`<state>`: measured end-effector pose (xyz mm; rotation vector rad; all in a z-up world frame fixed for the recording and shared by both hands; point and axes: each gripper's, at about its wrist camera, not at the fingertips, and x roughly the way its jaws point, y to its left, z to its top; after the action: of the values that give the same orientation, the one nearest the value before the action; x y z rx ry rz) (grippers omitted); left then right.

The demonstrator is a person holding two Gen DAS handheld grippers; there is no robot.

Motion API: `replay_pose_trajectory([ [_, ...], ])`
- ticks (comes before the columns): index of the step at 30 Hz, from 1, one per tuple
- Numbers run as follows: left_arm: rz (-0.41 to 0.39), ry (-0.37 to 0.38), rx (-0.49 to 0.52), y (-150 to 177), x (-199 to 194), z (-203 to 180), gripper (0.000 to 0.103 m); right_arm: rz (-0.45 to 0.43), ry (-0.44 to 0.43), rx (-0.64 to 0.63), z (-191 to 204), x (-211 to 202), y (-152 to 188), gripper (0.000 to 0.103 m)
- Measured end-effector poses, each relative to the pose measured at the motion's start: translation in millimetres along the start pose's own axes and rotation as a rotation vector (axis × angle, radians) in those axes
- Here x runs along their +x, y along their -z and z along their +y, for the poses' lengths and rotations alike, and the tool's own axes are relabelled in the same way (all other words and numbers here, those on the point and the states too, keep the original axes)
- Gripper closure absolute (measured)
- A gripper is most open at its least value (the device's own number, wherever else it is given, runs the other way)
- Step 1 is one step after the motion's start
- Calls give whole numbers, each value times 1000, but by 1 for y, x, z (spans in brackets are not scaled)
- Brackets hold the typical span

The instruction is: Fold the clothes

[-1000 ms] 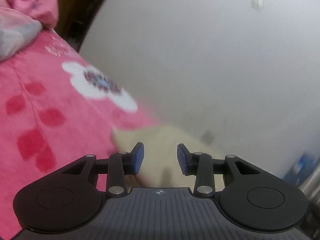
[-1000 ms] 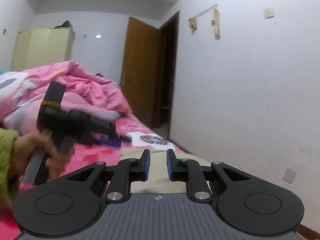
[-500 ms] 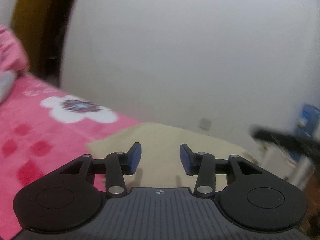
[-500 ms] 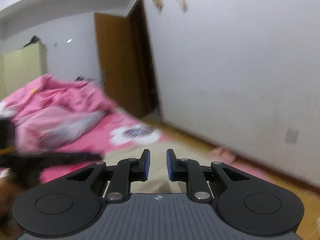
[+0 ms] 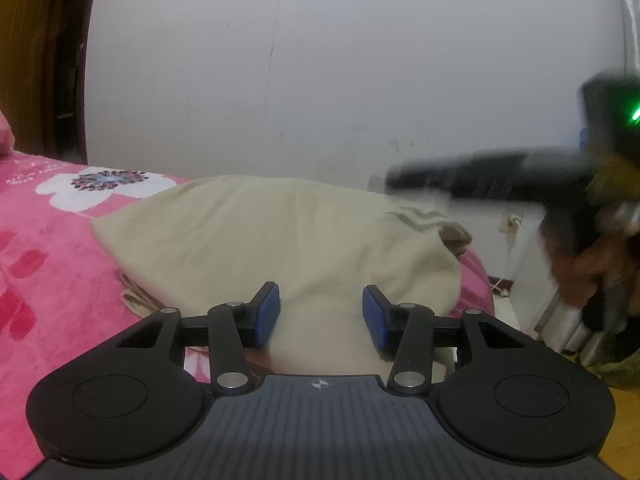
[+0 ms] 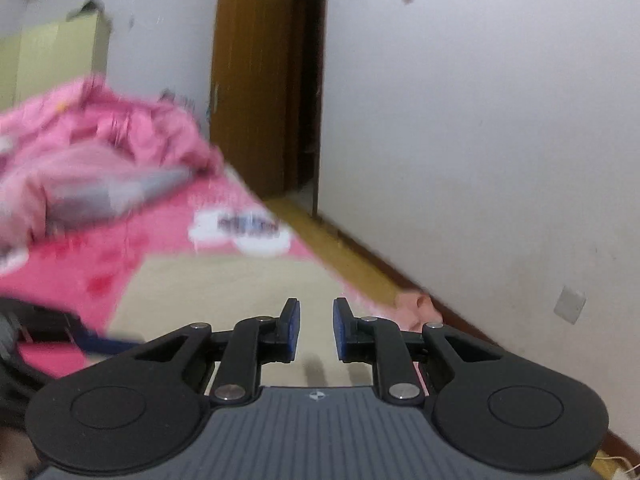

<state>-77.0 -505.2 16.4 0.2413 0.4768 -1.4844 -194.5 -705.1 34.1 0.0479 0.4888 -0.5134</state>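
Two grippers are over the cream garment [image 5: 280,240], which lies folded at the corner of the pink bed [image 5: 44,272], its far end by the bed's edge. My left gripper [image 5: 320,314] has its fingers apart with nothing clamped, cloth only beneath them. My right gripper [image 6: 316,330] shows a narrow gap between its fingers, also empty. I judge I'm between folds, lining up both grippers. Next I'd need to lower each onto an edge of the garment and pinch one layer before lifting it over.
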Motion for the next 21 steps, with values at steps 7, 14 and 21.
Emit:
replay_pose_trajectory([
  [7, -1, 12, -31, 3, -1, -2, 54, 23, -16, 39, 0, 27, -60, 83],
  [14, -7, -2, -58, 6, 1, -7, 54, 267, -69, 0, 31, 144, -81, 80],
  [21, -12, 3, -84, 10, -8, -12, 54, 231, -203, 97, 40, 147, -110, 79],
])
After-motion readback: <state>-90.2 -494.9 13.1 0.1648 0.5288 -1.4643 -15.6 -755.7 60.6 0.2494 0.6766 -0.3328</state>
